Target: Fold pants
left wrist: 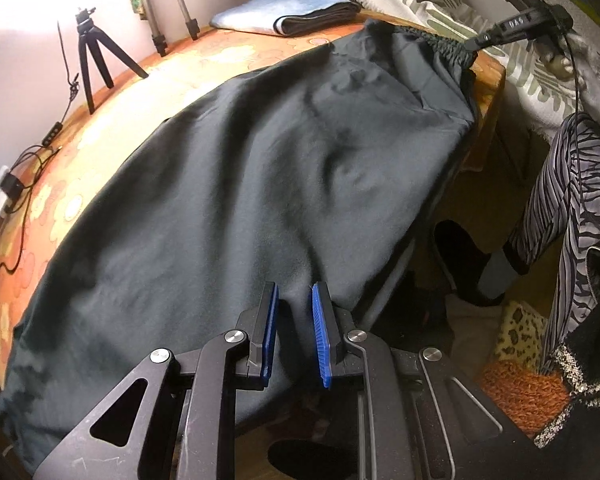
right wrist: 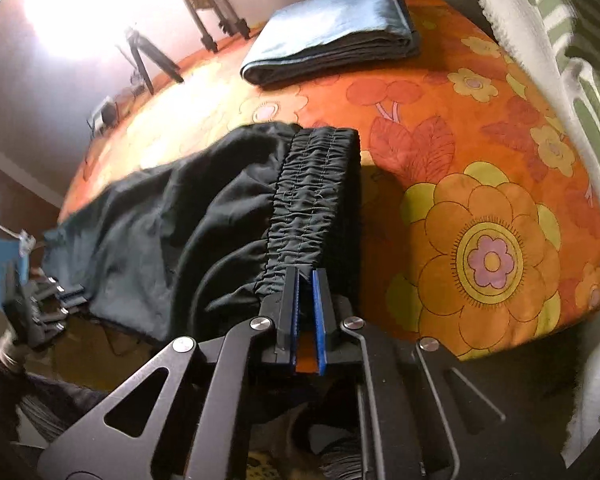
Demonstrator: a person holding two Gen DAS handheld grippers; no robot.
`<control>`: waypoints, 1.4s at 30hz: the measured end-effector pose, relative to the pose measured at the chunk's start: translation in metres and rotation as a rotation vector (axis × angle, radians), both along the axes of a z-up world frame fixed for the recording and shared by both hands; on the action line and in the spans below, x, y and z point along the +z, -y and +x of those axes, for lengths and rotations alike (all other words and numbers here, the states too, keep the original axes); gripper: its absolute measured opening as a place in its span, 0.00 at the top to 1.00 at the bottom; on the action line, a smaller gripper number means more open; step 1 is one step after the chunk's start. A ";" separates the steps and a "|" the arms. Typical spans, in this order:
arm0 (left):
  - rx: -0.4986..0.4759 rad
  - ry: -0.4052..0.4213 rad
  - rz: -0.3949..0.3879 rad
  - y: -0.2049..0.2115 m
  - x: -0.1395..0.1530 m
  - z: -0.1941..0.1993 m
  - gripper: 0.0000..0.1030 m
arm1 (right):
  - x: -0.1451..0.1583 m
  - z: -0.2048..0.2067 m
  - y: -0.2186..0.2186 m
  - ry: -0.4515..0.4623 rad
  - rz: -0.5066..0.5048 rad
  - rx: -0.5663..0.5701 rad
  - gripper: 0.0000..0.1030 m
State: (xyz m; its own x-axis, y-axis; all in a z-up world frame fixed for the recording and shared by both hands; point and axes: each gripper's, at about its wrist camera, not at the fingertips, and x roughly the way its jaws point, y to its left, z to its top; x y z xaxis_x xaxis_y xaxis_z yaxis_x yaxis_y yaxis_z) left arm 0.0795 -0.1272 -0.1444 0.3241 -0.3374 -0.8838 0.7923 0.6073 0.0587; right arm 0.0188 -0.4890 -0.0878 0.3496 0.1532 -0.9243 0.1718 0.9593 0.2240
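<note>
Black pants [left wrist: 240, 184] lie spread lengthwise on the orange floral table [left wrist: 100, 120], one side hanging over the near edge. My left gripper [left wrist: 294, 300] is over the near edge of the pants, its blue pads a little apart with a ridge of cloth between them. My right gripper [right wrist: 306, 280] is shut on the near end of the elastic waistband [right wrist: 312, 196]. It also shows in the left wrist view [left wrist: 476, 42] at the far waistband corner. The pants [right wrist: 172, 232] run away to the left in the right wrist view.
A folded blue-grey garment [left wrist: 284, 14] [right wrist: 332, 32] lies at the table's far end. A small black tripod [left wrist: 90, 56], larger tripod legs [left wrist: 172, 20] and cables [left wrist: 24, 184] stand along the far left edge. Patterned clothes [left wrist: 560, 208] hang right of the table.
</note>
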 end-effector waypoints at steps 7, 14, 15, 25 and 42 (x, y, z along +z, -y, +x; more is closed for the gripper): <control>0.015 -0.002 0.013 -0.003 -0.004 0.003 0.85 | -0.008 -0.008 0.011 -0.079 -0.087 0.026 0.97; 0.019 0.022 -0.002 -0.002 0.003 0.001 0.85 | -0.018 0.004 0.018 -0.104 -0.079 0.023 0.94; 0.022 0.022 -0.004 -0.003 0.004 0.002 0.85 | -0.016 0.004 0.023 -0.093 -0.047 -0.003 0.92; 0.039 0.025 -0.022 -0.008 0.007 0.004 0.85 | -0.028 -0.015 0.057 -0.044 0.201 -0.228 0.57; 0.043 0.034 -0.025 -0.009 0.009 0.004 0.85 | -0.047 -0.004 0.035 -0.085 0.231 -0.289 0.45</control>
